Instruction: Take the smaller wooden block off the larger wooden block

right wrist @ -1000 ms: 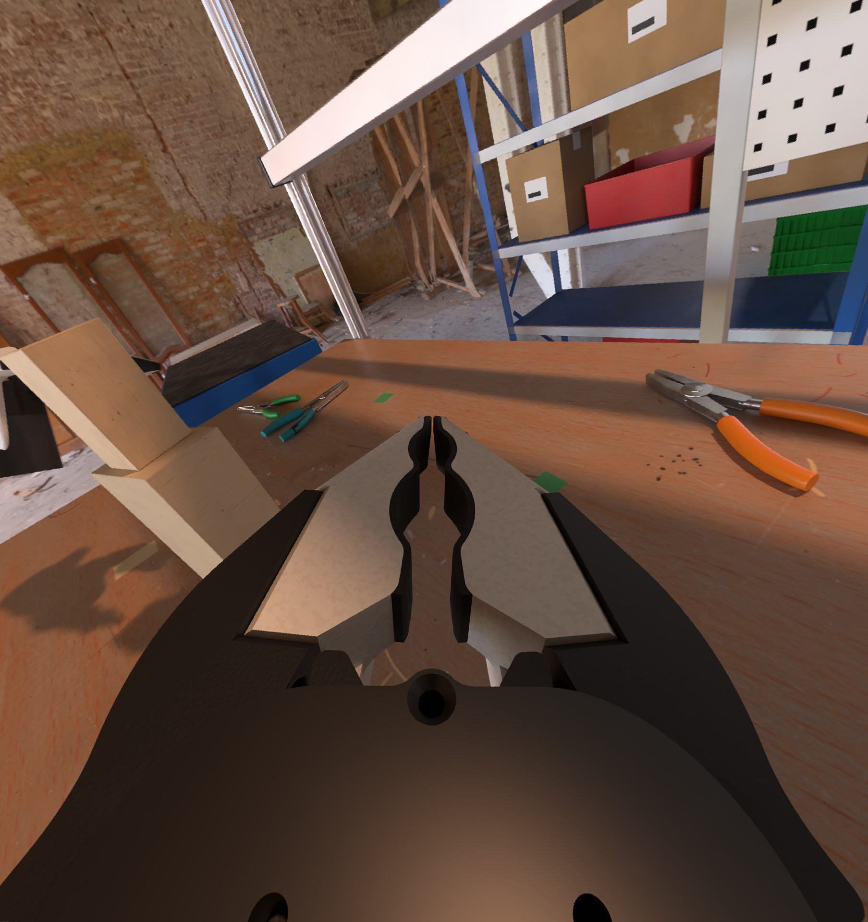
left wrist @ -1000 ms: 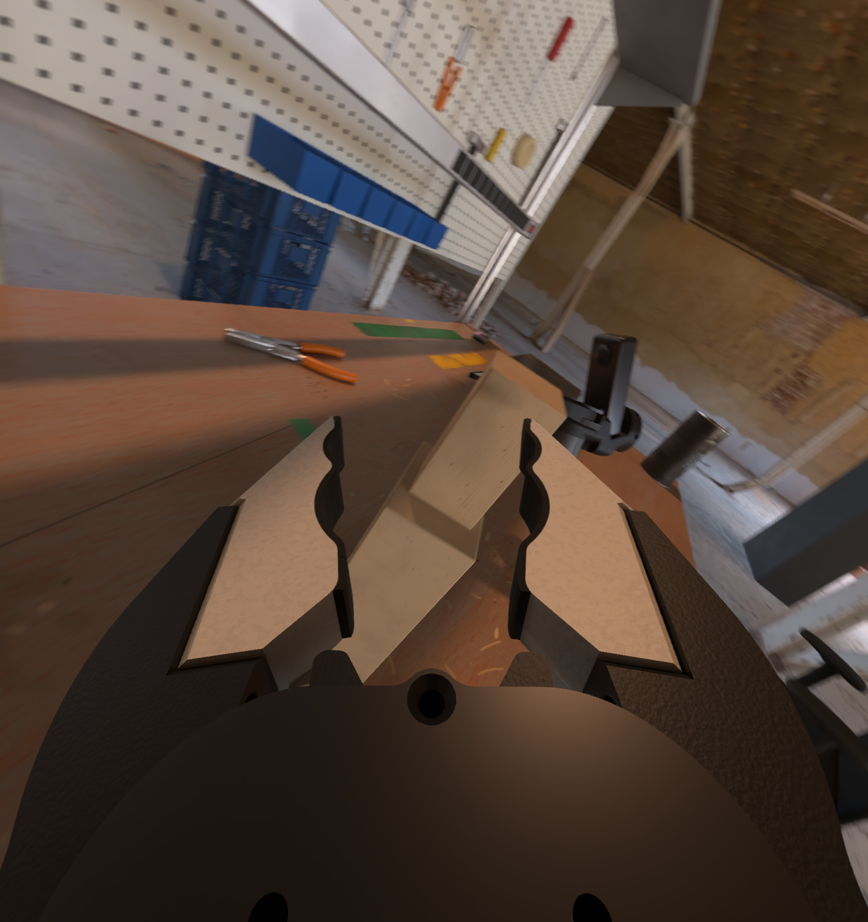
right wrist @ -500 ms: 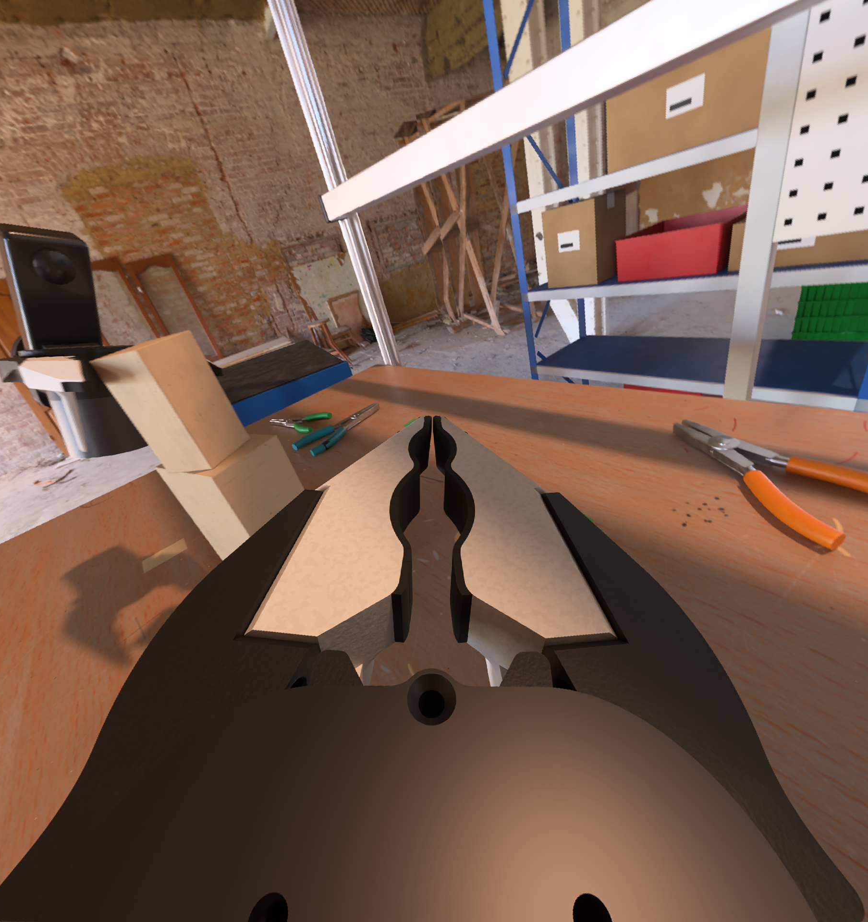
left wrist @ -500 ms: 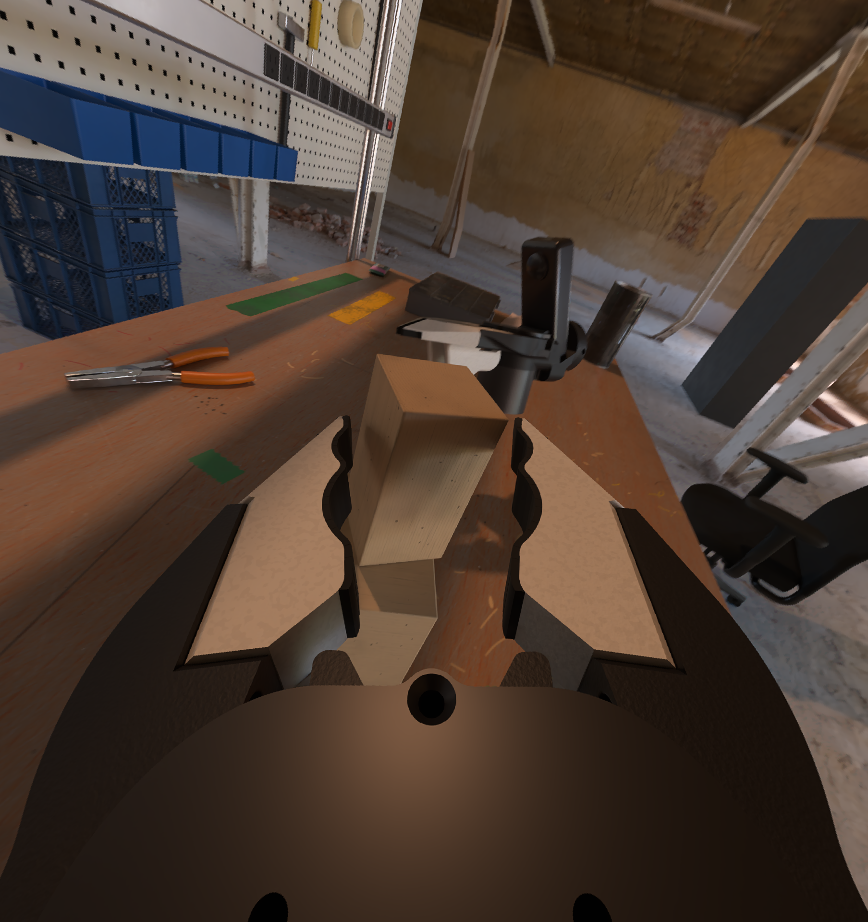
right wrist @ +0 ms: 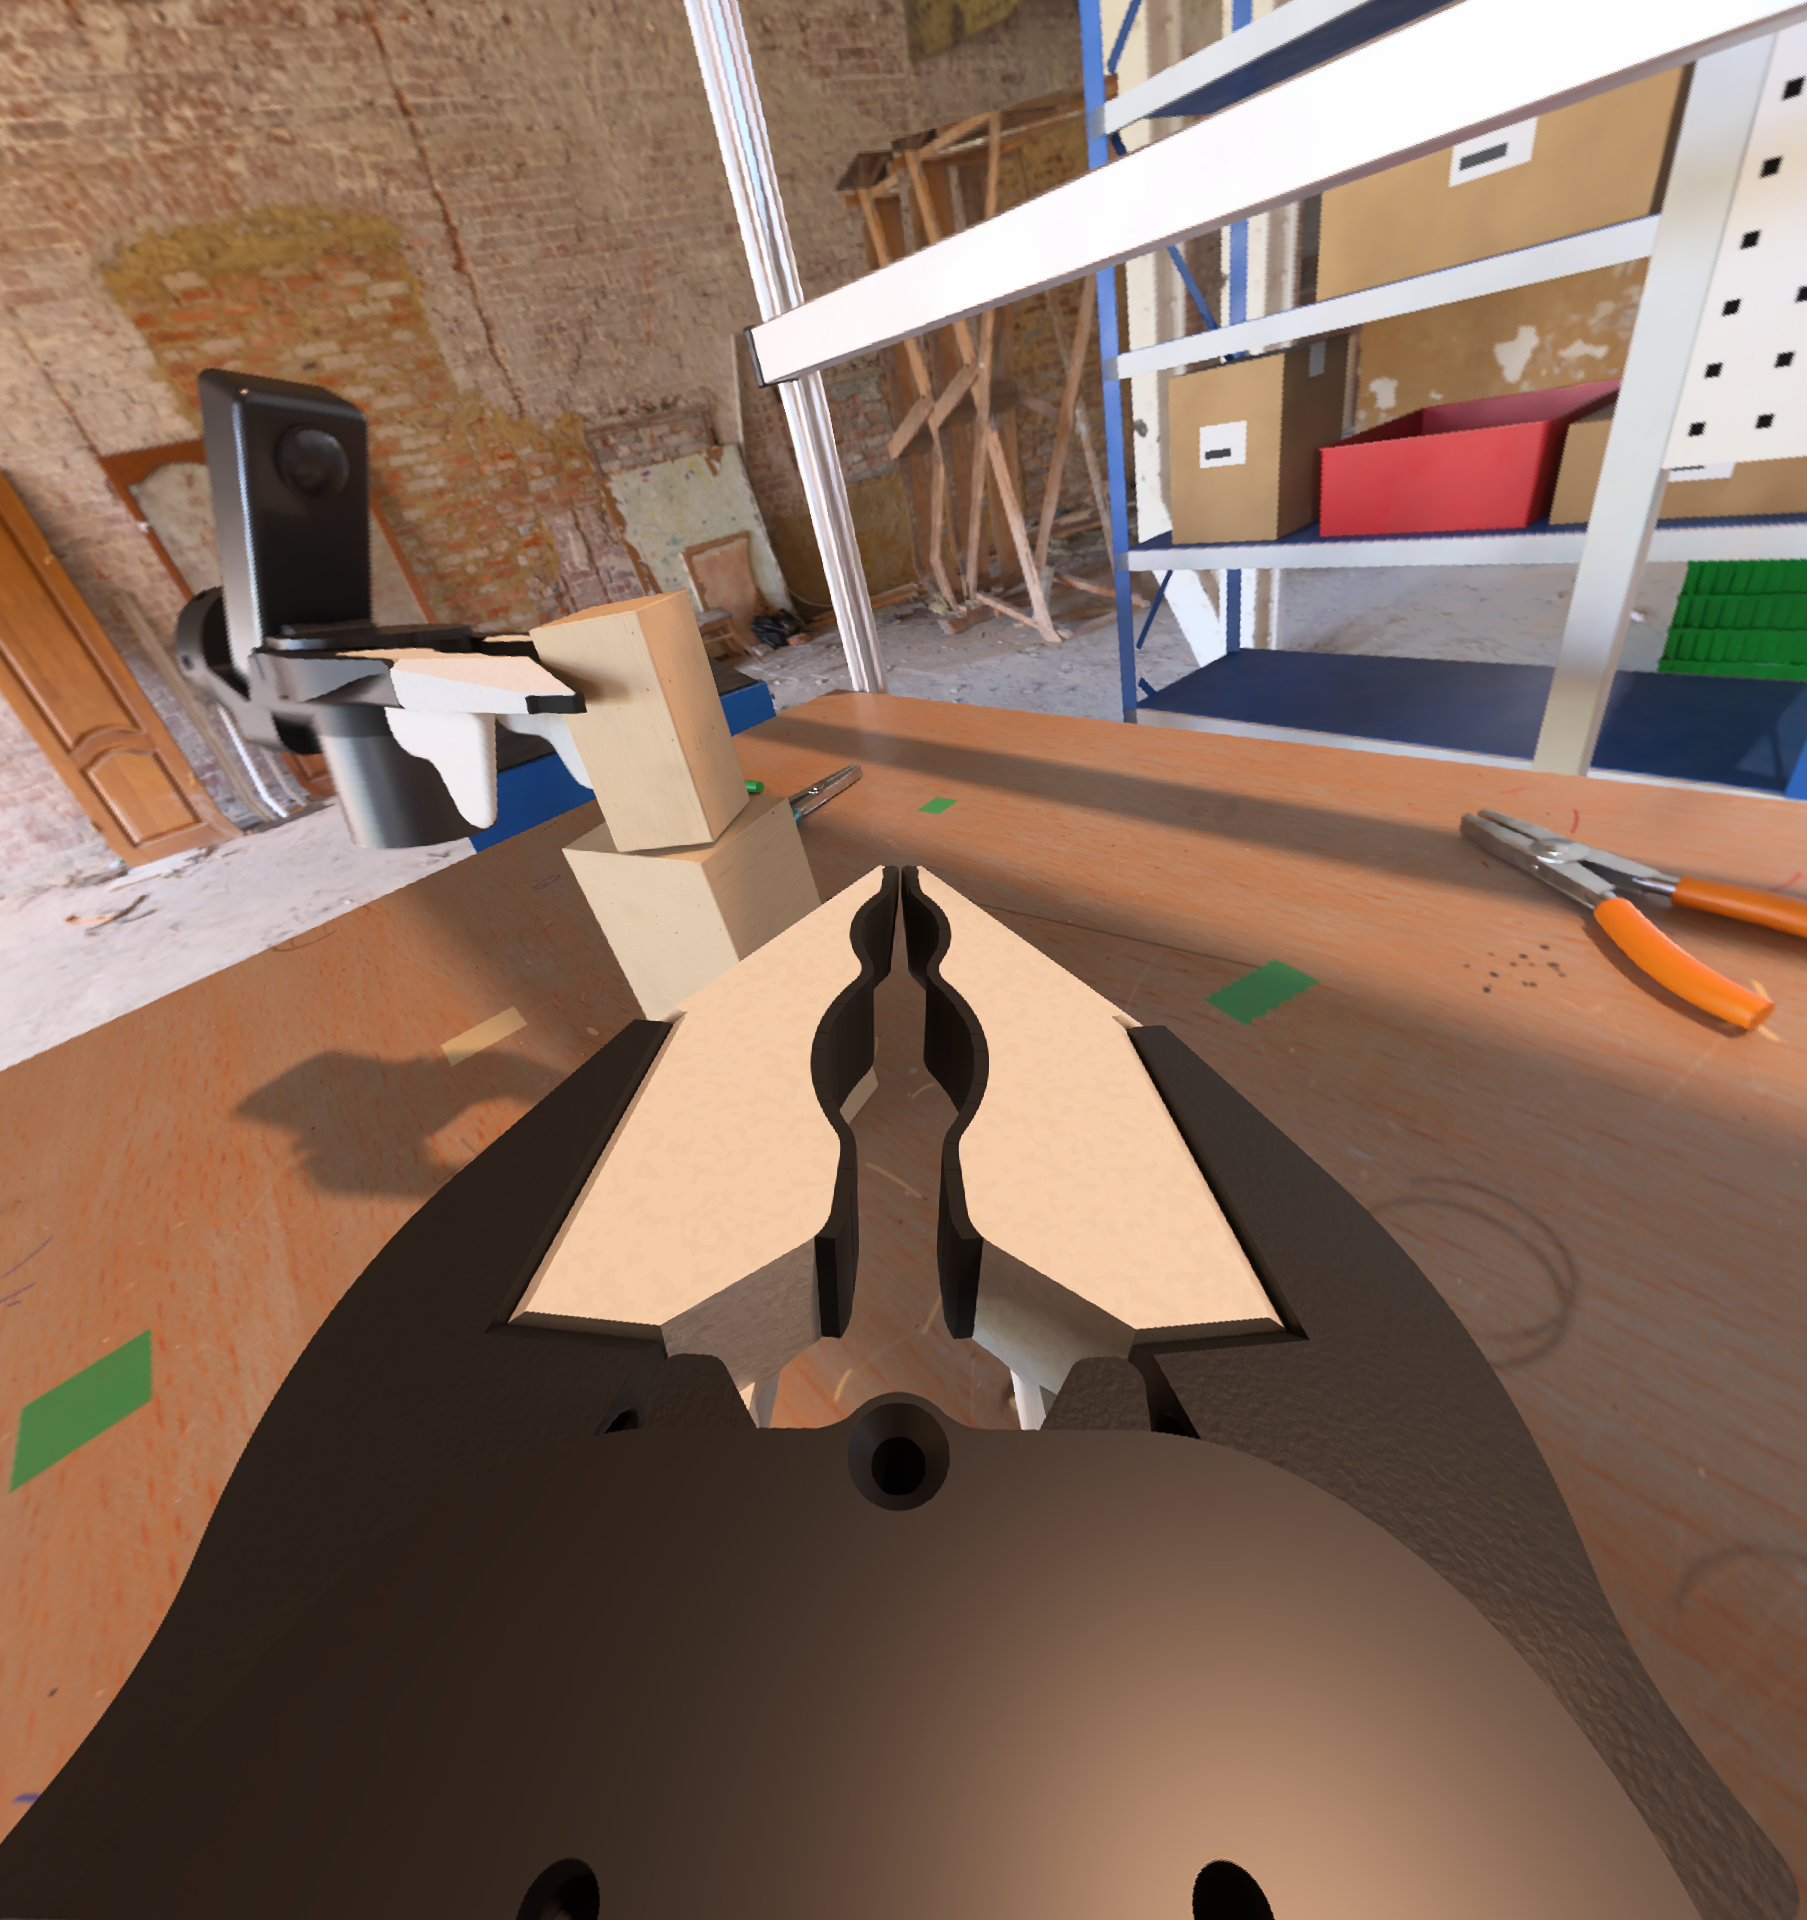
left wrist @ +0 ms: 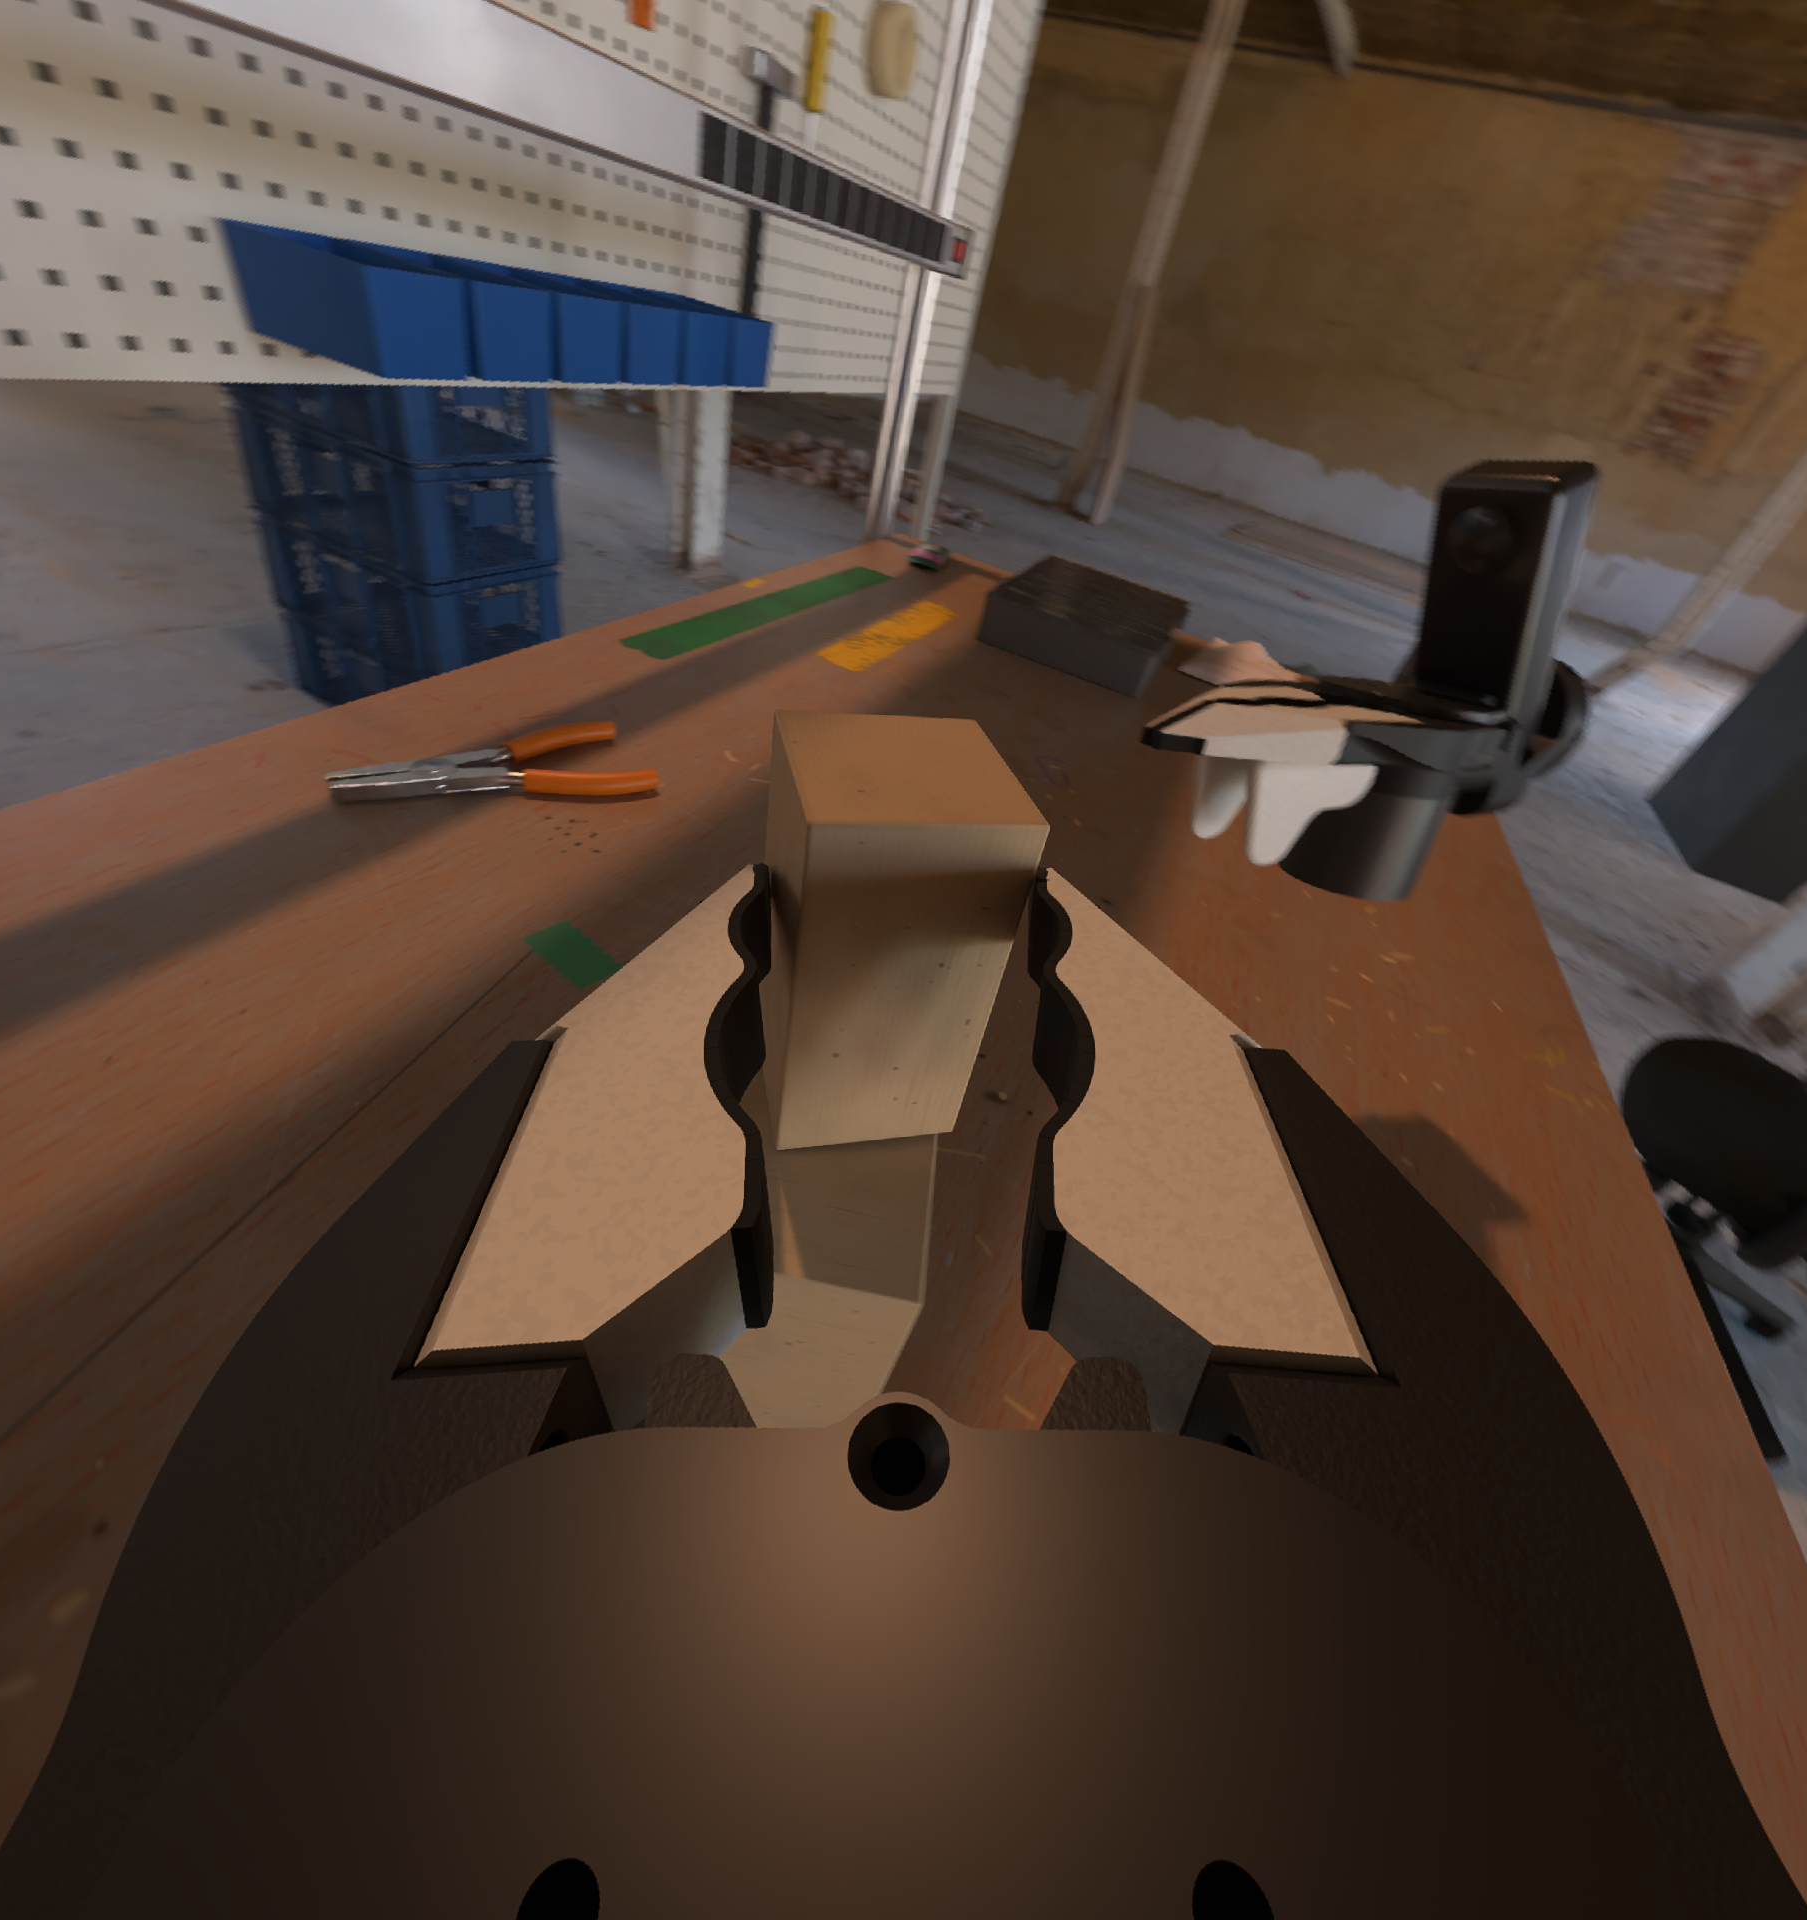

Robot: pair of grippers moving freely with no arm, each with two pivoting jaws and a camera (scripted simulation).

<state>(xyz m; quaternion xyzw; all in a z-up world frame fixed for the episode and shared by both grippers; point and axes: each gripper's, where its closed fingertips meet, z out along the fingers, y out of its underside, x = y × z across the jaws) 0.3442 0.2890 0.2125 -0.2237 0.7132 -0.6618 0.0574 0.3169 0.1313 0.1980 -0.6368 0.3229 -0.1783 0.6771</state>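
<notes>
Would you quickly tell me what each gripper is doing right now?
Left gripper: shut on the smaller block, tilted on the larger block.
Right gripper: shut, holding nothing.

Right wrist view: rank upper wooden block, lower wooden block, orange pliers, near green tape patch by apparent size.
1. orange pliers, cropped by the frame
2-3. lower wooden block and upper wooden block: alike, lower one partly hidden
4. green tape patch, nearer the camera, so unsure

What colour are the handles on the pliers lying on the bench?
Orange handles on the pliers, clearest in the right wrist view.
</notes>
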